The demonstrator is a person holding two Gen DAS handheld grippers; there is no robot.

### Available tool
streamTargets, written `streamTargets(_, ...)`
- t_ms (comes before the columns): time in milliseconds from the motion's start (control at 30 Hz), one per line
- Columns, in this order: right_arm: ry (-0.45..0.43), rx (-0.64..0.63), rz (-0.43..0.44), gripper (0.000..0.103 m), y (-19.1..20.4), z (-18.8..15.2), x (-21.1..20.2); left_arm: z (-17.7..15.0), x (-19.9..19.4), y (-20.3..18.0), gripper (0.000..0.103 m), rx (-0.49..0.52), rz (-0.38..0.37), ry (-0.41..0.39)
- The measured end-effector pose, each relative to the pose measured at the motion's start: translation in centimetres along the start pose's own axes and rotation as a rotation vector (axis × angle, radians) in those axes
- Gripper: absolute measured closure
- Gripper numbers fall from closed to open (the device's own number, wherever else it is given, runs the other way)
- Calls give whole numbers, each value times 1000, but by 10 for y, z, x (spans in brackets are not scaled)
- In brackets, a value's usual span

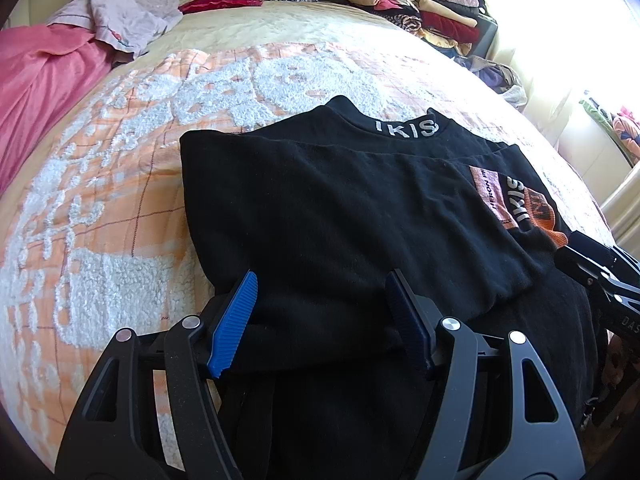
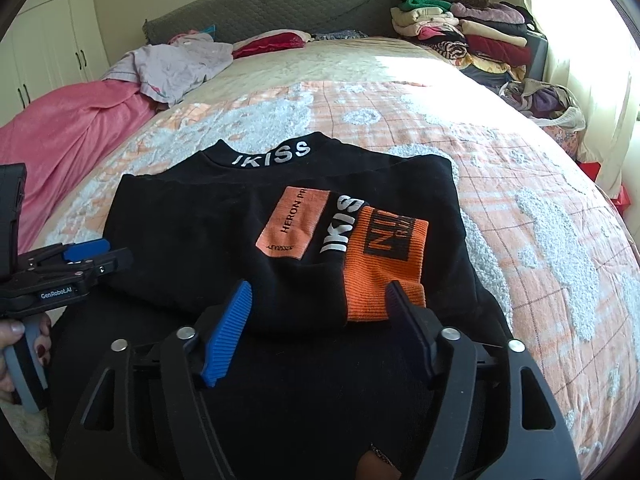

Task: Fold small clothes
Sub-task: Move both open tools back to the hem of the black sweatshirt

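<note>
A black top (image 1: 320,200) (image 2: 192,232) with "IKISS" on its collar lies on the bed, both sides folded inward. Its sleeve with the orange cuff (image 2: 380,272) (image 1: 548,220) and an orange patch (image 2: 296,224) rests across the right half. My left gripper (image 1: 320,284) stands open over the near left part of the top, a folded edge of cloth between its blue pads (image 1: 236,316) without being pinched. In the right wrist view the left gripper (image 2: 86,252) shows at the left edge in a person's hand (image 2: 10,336). My right gripper (image 2: 320,292) is open just short of the cuff.
The bed carries an orange-and-white fleece blanket (image 2: 500,184). A pink cover (image 2: 68,128) and a crumpled lilac garment (image 2: 176,64) lie far left. A tall stack of folded clothes (image 2: 472,28) and a loose heap (image 2: 544,100) sit far right. A grey headboard (image 2: 280,4) stands behind.
</note>
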State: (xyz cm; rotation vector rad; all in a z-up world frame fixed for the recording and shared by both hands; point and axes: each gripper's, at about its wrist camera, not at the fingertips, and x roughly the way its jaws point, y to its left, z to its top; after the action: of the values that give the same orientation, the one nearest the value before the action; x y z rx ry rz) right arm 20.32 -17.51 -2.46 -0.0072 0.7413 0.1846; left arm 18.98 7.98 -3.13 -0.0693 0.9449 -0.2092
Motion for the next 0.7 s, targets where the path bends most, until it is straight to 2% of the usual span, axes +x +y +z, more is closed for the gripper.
streamTargets(200, -17, 24, -4, 16, -2, -2, -9, 0, -4, 0, 43, 1, 0, -3)
streamTargets(367, -34, 40, -16, 12, -5, -4, -16, -1, -12, 1, 35, -11, -8, -11)
streamTargets(500, -47, 56, -28, 9, -8, -6, -22, -3, -20, 3, 34, -17, -8, -25)
streamTargets(700, -67, 88, -29, 9, -14, -12, -35, -6, -36, 4, 27, -9, 2, -55)
